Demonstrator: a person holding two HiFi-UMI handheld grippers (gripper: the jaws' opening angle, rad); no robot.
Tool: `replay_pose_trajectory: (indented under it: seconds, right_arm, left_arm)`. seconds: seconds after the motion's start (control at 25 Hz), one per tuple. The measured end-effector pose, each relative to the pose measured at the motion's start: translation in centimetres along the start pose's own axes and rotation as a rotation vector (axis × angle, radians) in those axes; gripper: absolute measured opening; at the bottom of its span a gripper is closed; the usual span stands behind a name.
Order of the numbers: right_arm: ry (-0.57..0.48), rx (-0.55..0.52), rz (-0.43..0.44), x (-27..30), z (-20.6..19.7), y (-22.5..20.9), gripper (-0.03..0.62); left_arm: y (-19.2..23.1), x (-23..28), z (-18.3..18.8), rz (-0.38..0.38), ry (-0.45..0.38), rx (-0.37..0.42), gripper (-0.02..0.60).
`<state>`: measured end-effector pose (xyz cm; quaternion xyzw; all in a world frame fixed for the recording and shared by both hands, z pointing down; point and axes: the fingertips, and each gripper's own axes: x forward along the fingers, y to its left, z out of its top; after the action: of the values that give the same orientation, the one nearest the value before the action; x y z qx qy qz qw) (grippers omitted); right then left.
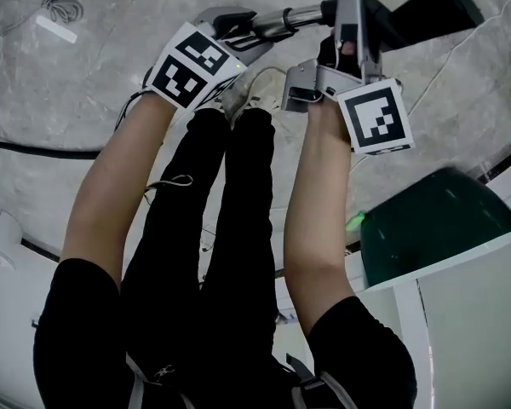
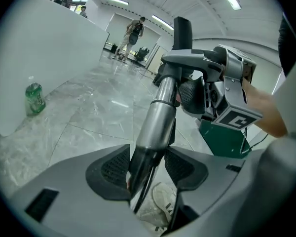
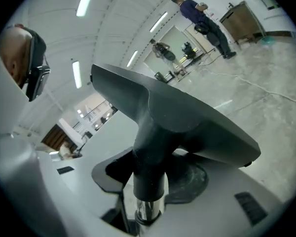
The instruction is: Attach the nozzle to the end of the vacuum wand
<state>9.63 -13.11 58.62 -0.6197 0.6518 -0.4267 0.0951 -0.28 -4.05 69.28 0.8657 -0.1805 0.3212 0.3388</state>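
My left gripper [image 1: 238,31] is shut on the silver vacuum wand [image 1: 283,17], which runs up between its pads [image 2: 116,169] in the left gripper view. My right gripper [image 1: 349,37] is shut on the neck of the black nozzle [image 1: 430,7]. In the right gripper view the nozzle's wide dark head [image 3: 187,117] fans out above the jaws. Its neck [image 3: 148,179] sits over the chrome wand end [image 3: 147,212]. From the left gripper view I see the right gripper [image 2: 222,90] clamped just above the wand [image 2: 158,120], with the nozzle [image 2: 182,31] rising behind it.
A green bin [image 1: 443,220] stands at the right beside a white ledge [image 1: 468,313]. A coiled cable [image 1: 60,7] lies on the marble floor. A green bottle [image 2: 34,98] stands by the white wall. People [image 2: 134,31] move far off. My legs and shoes [image 1: 255,100] are below the grippers.
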Motion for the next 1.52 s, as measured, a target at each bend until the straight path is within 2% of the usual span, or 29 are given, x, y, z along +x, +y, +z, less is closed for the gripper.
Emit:
replay_pose_trajectory:
  seconds: [0.08,0.2,0.24,0.28,0.32,0.36,0.48,0.52,0.56,0.6,0.64,0.8,0.92,0.96,1.0,1.04,1.16,1.2,1.24,1.28,1.32,1.44,1.48,1.52]
  right_arm:
    - [0.027,-0.048,0.15,0.2,-0.5,1.2,0.19]
    - [0.038,-0.044,0.449,-0.1,-1.3,2.9,0.189]
    - [0.046,-0.034,0.507,-0.2,-1.5,3.1,0.189]
    - [0.054,-0.023,0.522,-0.2,-1.6,3.0,0.189]
    - [0.062,-0.01,0.491,0.1,-1.6,2.7,0.189]
    - [0.072,0.005,0.417,0.5,-1.7,2.2,0.189]
    - [0.104,0.035,0.087,1.2,-3.0,0.1,0.189]
    - [0.107,0.029,0.001,1.1,-3.6,-0.3,0.189]
    - [0.108,0.016,-0.046,0.9,-4.0,-0.4,0.189]
    - [0.107,0.003,-0.043,0.7,-4.3,-0.1,0.189]
    - [0.109,-0.011,0.008,0.7,-4.4,0.5,0.189]
    - [0.104,-0.045,0.359,0.4,-5.0,2.4,0.189]
    - [0.093,-0.008,0.519,0.2,-5.5,2.9,0.189]
    - [0.099,-0.008,0.537,0.3,-5.5,3.0,0.188]
    - [0.104,-0.016,0.52,0.3,-5.6,2.9,0.187]
    - [0.109,-0.028,0.462,0.5,-5.5,2.7,0.187]
    - [0.118,-0.053,0.151,0.8,-5.1,1.1,0.189]
    - [0.122,-0.044,0.064,0.9,-5.0,0.7,0.187]
    - [0.126,-0.033,0.016,0.9,-5.0,0.5,0.187]
    - [0.13,-0.027,0.024,0.8,-5.1,0.6,0.187]
    - [0.137,-0.032,0.088,0.7,-5.3,0.9,0.187]
    - [0.164,-0.066,0.366,0.4,-6.2,2.3,0.187]
    - [0.163,-0.072,0.405,0.4,-6.3,2.4,0.187]
    - [0.156,-0.071,0.406,0.4,-6.3,2.2,0.187]
  left_arm:
    - [0.4,-0.4,-0.2,-0.001,0.012,-0.002,0.219]
    - [0.6,-1.2,-0.6,-0.023,-0.004,-0.001,0.219]
    - [0.5,-1.3,-0.7,-0.026,-0.009,-0.002,0.219]
    - [0.5,-1.2,-0.7,-0.019,-0.009,-0.007,0.219]
    - [0.7,-1.1,-0.8,-0.002,-0.002,-0.013,0.219]
    - [0.9,-0.9,-0.8,0.029,0.013,-0.02,0.219]
    - [1.6,-0.4,-1.5,0.154,0.072,-0.015,0.219]
    - [1.6,-0.3,-2.0,0.172,0.082,-0.01,0.219]
    - [1.5,-0.3,-2.4,0.172,0.084,-0.007,0.219]
    - [1.3,-0.5,-2.6,0.16,0.079,-0.008,0.219]
    - [1.2,-0.7,-2.7,0.144,0.069,-0.009,0.219]
    - [1.3,-1.6,-3.0,0.085,0.04,0.015,0.219]
    - [1.5,-1.8,-3.1,0.039,0.027,0.037,0.219]
    - [1.5,-1.8,-3.1,0.032,0.023,0.038,0.219]
    - [1.6,-1.7,-3.1,0.034,0.021,0.035,0.218]
    - [1.6,-1.6,-3.0,0.046,0.023,0.029,0.218]
    - [1.3,-0.9,-2.5,0.103,0.038,0.031,0.218]
    - [1.1,-0.8,-2.4,0.112,0.044,0.037,0.218]
    - [0.9,-0.7,-2.4,0.111,0.049,0.044,0.218]
    - [0.8,-0.7,-2.4,0.1,0.054,0.05,0.216]
    - [0.8,-0.8,-2.6,0.084,0.06,0.059,0.216]
    - [0.7,-1.4,-3.2,0.026,0.077,0.083,0.212]
    - [0.7,-1.3,-3.3,0.013,0.077,0.085,0.212]
    - [0.8,-1.1,-3.3,0.008,0.075,0.084,0.212]
